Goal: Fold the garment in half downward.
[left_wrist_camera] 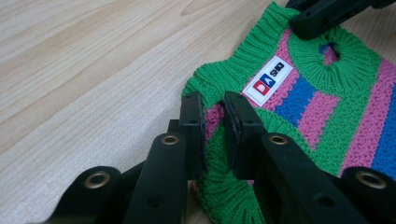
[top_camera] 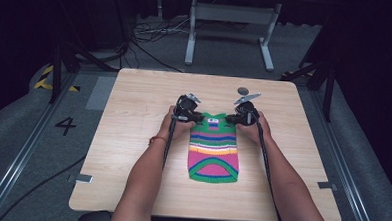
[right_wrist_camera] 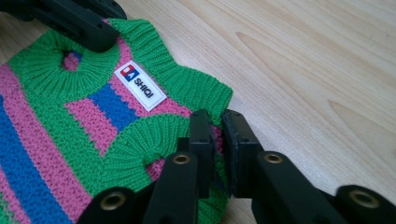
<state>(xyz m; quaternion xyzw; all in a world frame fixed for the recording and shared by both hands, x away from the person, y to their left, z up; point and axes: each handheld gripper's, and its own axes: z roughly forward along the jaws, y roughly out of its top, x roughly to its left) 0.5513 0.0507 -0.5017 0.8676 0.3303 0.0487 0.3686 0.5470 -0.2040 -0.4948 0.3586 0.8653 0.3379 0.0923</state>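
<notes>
Jaws of the left gripper [left_wrist_camera: 214,122] and right gripper [right_wrist_camera: 218,135] each pinch a shoulder of the small striped green, pink and blue knitted sweater [top_camera: 214,149], whose length runs from them toward the person, mid-table

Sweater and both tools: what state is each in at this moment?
Sweater: flat on the table, label side up, far corners pinched.
Label: lying flat near the neck hole.
Left tool: shut on the sweater's shoulder.
Right tool: shut on the sweater's other shoulder.
</notes>
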